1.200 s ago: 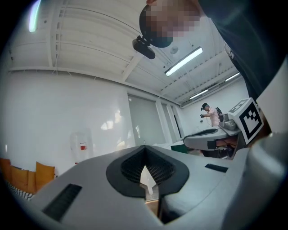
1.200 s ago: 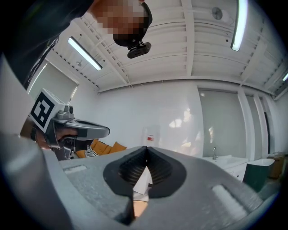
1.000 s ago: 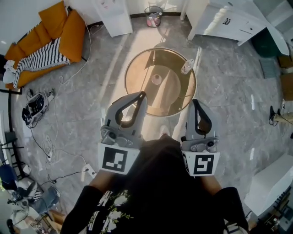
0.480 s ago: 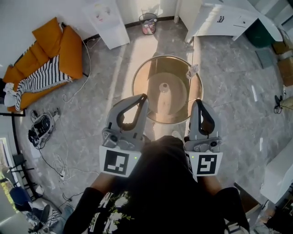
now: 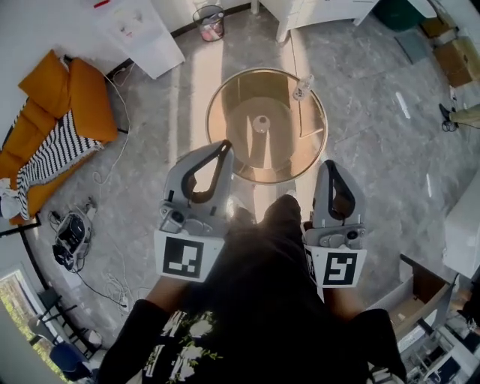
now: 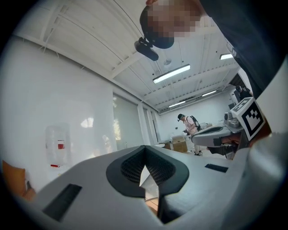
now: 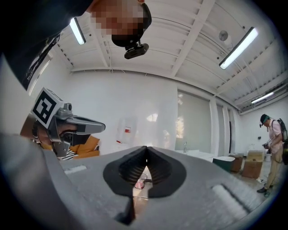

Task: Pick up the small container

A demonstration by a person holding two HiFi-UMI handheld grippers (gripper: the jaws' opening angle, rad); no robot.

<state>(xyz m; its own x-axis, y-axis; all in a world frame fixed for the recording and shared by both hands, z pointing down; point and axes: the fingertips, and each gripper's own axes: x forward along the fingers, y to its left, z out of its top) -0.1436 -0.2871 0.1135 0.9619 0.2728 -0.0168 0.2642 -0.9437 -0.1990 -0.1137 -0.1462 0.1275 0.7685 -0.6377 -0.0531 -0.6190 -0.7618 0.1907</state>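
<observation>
The small container [image 5: 302, 87], a clear little bottle, stands near the far right rim of a round glass table [image 5: 222, 112] in the head view. Both grippers are held close to the person's body, short of the table's near edge. My left gripper [image 5: 223, 145] is shut with nothing between its jaws, its tip just over the table's near left rim. My right gripper [image 5: 328, 165] is shut too and empty, to the right of the table. In the left gripper view my left gripper [image 6: 145, 148] points at a white wall. In the right gripper view my right gripper [image 7: 146, 148] points across the room.
An orange sofa [image 5: 71, 97] with a striped blanket lies at the left. A waste bin [image 5: 212, 22] and a white cabinet [image 5: 139, 34] stand beyond the table. Cables and a device [image 5: 71, 236] litter the floor at the left. Another person [image 7: 271, 152] stands at the far right.
The head view has swung, so the room has turned and the table sits a little higher in the picture. Both grippers stay shut and in the same place before the body.
</observation>
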